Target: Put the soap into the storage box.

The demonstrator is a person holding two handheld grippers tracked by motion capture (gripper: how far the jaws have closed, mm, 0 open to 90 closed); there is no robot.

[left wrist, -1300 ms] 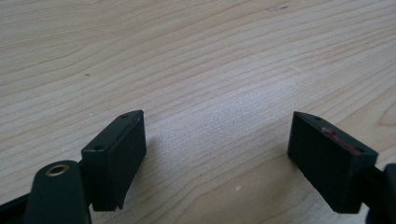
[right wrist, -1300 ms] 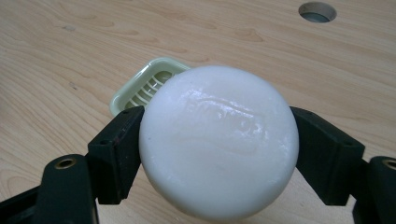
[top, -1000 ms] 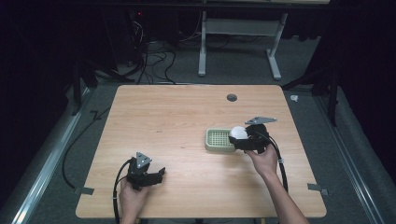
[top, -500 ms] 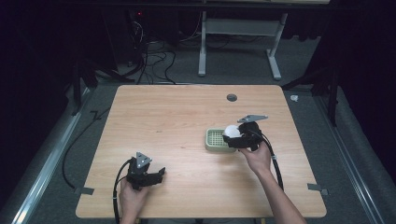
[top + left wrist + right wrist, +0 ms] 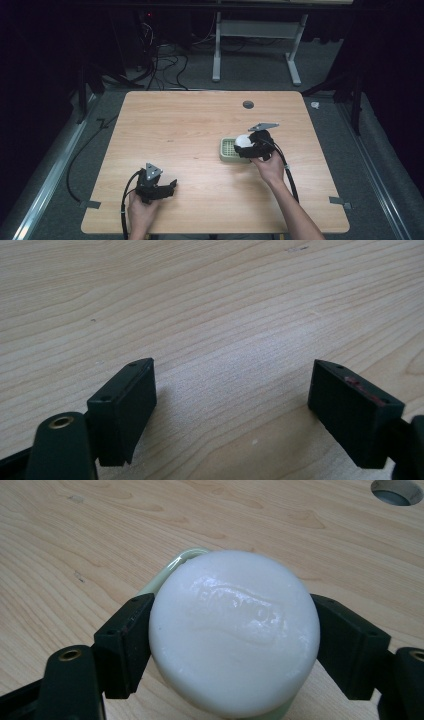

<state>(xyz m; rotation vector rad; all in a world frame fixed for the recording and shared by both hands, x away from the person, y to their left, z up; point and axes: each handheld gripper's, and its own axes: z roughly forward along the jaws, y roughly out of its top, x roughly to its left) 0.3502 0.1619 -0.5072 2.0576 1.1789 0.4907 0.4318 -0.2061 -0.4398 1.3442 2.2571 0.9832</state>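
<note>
Carrying a round white soap bar [image 5: 234,637], clamped between the fingers [image 5: 125,642] of the right gripper [image 5: 248,145]. Moved leftward within the last second, from beyond the right edge of the pale green soap dish [image 5: 231,149] to directly over it (dish rim peeking out behind and beneath the bar in the right gripper view). Probably means the placing step is close: lowering, then letting go. Not yet clear whether touching the dish or hanging just above. Resting unchanged, well to the left of the dish and nearer the desk [image 5: 190,120] front edge: left gripper [image 5: 159,187], fingers [image 5: 125,407] spread apart, holding nothing.
</note>
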